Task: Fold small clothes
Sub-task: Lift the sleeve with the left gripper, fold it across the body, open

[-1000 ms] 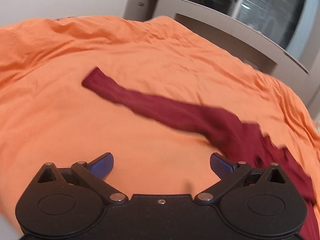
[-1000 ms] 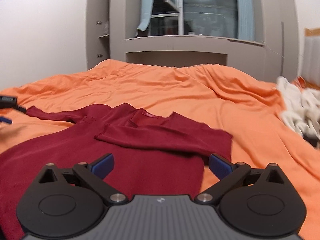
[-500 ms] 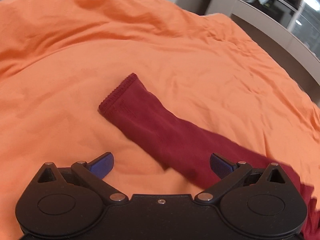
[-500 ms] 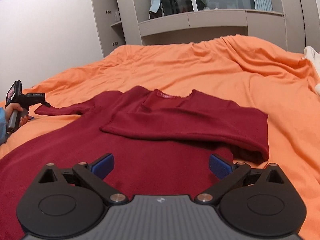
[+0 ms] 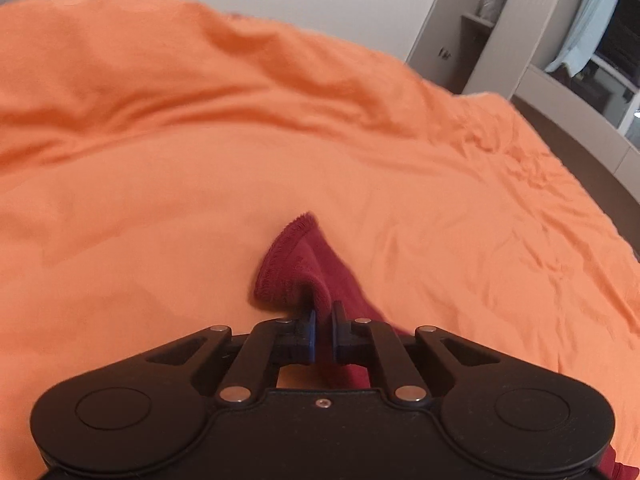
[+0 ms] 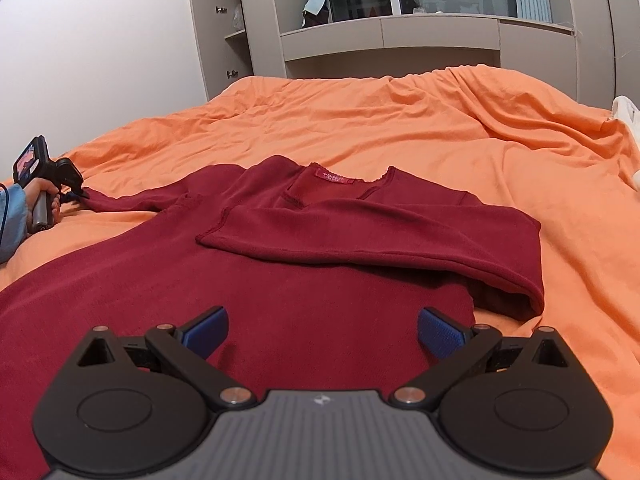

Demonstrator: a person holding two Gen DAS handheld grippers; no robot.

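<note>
A dark red long-sleeved top (image 6: 280, 280) lies flat on the orange bed cover (image 6: 400, 128), its right sleeve (image 6: 360, 236) folded across the chest. Its left sleeve (image 6: 132, 202) stretches out to the left. In the left wrist view my left gripper (image 5: 322, 316) is shut on that sleeve's cuff (image 5: 296, 268), which bunches up between the blue pads. The same gripper (image 6: 78, 196) shows at the far left of the right wrist view, held by a hand. My right gripper (image 6: 322, 330) hovers open over the top's lower body, nothing between its fingers.
The orange cover (image 5: 200, 140) spreads wrinkled in all directions. Grey cupboards and shelves (image 6: 392, 36) stand behind the bed. A white cloth pile (image 6: 626, 114) lies at the right edge. A blue sleeve of the person (image 6: 12, 220) is at the far left.
My left gripper has travelled along the outstretched sleeve to its cuff and gone from wide open to shut on it. The right gripper has sunk slightly toward the top and stays open.
</note>
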